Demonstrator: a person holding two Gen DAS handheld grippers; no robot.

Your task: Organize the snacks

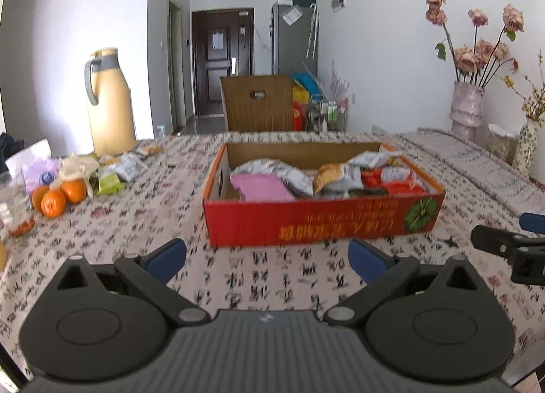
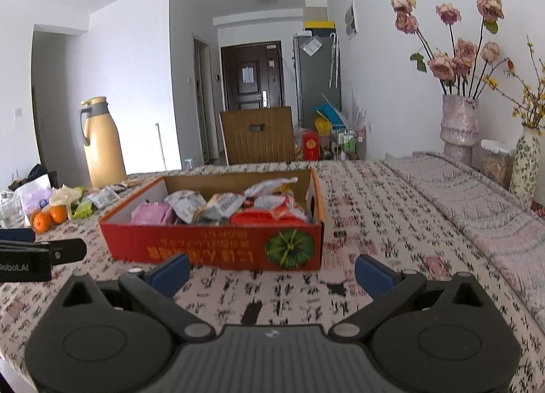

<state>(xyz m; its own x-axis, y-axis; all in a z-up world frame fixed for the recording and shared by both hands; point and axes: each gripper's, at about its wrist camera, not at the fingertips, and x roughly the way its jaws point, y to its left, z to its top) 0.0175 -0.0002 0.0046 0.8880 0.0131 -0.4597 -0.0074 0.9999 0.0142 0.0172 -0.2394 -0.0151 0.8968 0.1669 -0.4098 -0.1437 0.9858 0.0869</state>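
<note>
At ten o'clock on the table we see loose packets point(image 1: 127, 166) beside oranges point(image 1: 56, 198), seemingly unsorted. Dead ahead, the red box point(image 1: 320, 222) already corrals most snacks. Our left gripper point(image 1: 267, 256) and right gripper point(image 2: 272, 272) hover level, both spread wide and empty.

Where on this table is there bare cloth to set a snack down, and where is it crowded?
Free: the tablecloth between both open hand-held grippers, left and right, and the red box; also the stretch from the box toward the vases. Crowded: inside the box, and the far left corner with oranges, packets and the thermos.
</note>
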